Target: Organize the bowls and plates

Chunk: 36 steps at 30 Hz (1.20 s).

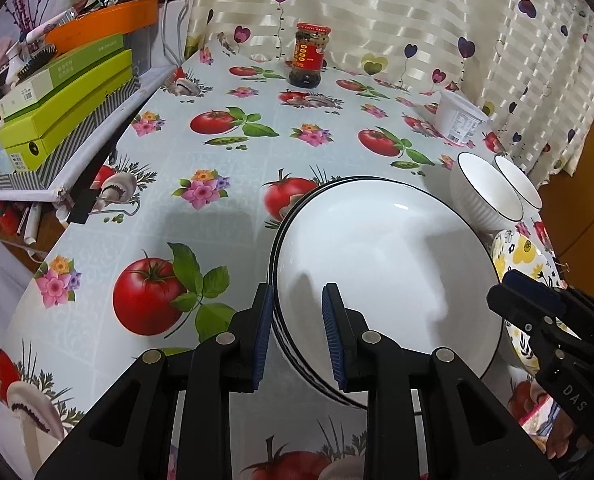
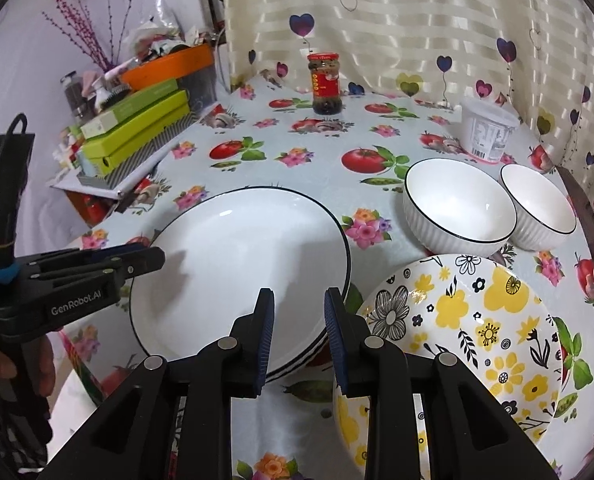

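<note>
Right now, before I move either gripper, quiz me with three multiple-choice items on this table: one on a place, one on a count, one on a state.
1. Where does the flowered plate lie relative to the white plate stack?
A. On top of it
B. Beside it, toward the right gripper's side
C. Behind the sauce jar

2. How many white ribbed bowls stand on the table?
A. One
B. Two
C. Four

3. How does the left gripper stand?
A. Open, fingers astride the stack's rim
C. Holding a bowl in the air
B. Shut on the sauce jar

Answers:
1 B, the right wrist view shows the two side by side.
2 B, a second bowl stands next to the first.
3 A, a gap shows between pads and rim.
</note>
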Each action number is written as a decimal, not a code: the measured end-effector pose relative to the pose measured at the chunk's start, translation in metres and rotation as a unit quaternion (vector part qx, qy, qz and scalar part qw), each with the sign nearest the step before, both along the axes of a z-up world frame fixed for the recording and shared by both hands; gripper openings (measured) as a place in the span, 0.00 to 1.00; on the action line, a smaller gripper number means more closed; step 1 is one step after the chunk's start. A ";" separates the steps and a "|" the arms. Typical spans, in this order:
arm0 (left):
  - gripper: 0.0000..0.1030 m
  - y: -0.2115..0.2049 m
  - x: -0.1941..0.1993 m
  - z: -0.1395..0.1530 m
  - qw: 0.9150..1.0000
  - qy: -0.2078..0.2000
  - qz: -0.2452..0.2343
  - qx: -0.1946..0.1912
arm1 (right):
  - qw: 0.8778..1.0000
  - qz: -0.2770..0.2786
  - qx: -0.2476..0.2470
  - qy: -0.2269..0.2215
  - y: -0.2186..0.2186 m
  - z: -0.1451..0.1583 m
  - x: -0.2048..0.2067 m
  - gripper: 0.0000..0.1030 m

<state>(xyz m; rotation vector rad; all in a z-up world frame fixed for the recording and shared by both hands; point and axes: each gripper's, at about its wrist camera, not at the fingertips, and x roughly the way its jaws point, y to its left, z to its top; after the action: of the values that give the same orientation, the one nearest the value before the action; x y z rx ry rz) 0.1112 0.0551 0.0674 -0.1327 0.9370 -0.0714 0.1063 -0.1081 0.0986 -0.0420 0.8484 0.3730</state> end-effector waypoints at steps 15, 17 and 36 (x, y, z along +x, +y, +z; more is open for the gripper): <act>0.26 0.000 -0.009 -0.003 1.000 0.000 -0.002 0.000 | 1.000 -0.006 -0.002 -0.023 0.002 -0.006 -0.016 0.26; 0.26 0.000 -0.009 -0.003 1.000 -0.001 -0.001 0.000 | 0.999 -0.008 -0.001 -0.032 0.003 -0.007 -0.019 0.26; 0.26 -0.002 -0.015 0.016 0.999 -0.033 0.010 0.002 | 0.995 -0.077 0.052 -0.030 -0.064 0.011 -0.021 0.31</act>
<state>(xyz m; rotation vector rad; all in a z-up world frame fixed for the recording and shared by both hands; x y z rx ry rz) 0.0958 0.0536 0.0836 -0.1359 0.8706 -0.0560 0.0851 -0.1721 0.1099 0.1086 0.7655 0.2691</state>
